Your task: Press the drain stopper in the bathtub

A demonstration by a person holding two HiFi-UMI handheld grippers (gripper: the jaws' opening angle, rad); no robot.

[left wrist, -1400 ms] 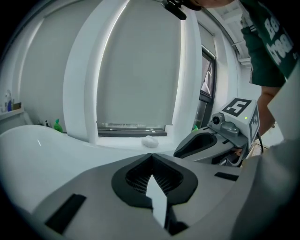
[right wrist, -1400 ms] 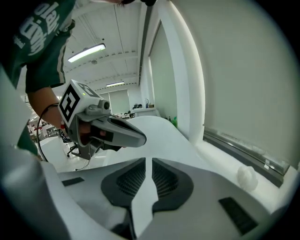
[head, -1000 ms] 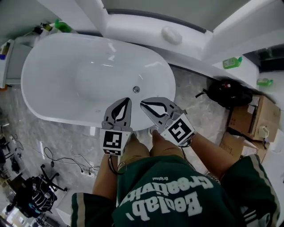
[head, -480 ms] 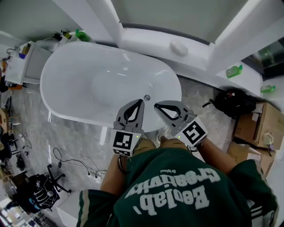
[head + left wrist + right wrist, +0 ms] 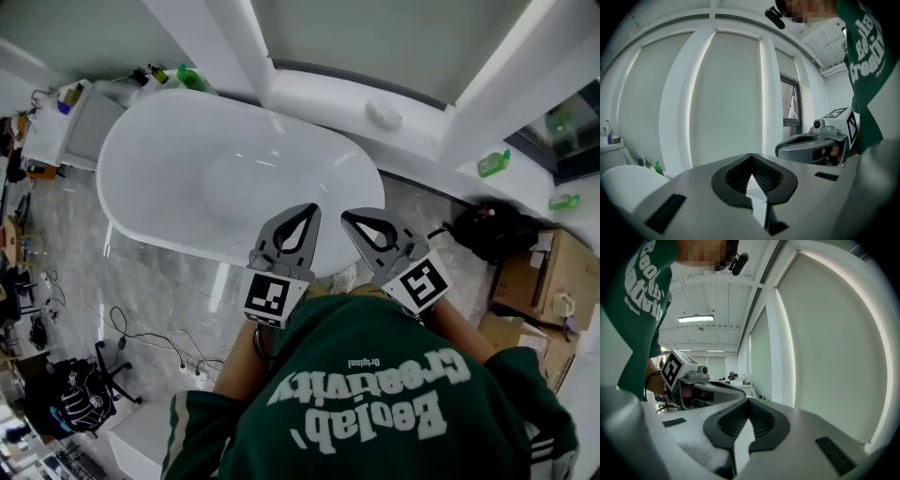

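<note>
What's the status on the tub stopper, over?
Left gripper, right gripper: shut, empty, over tub rim. Stopper not visible. No obstruction seen.

Bathtub (image 5: 178, 173) glossy white, smooth. Floor (image 5: 164, 281) polished grey marble-look stone. Left gripper (image 5: 313, 207) and right gripper (image 5: 345, 217) matt grey plastic with black ribbed pads (image 5: 736, 177). Shirt (image 5: 375, 403) green cloth with white print. Boxes (image 5: 548, 281) matt brown cardboard.
</note>
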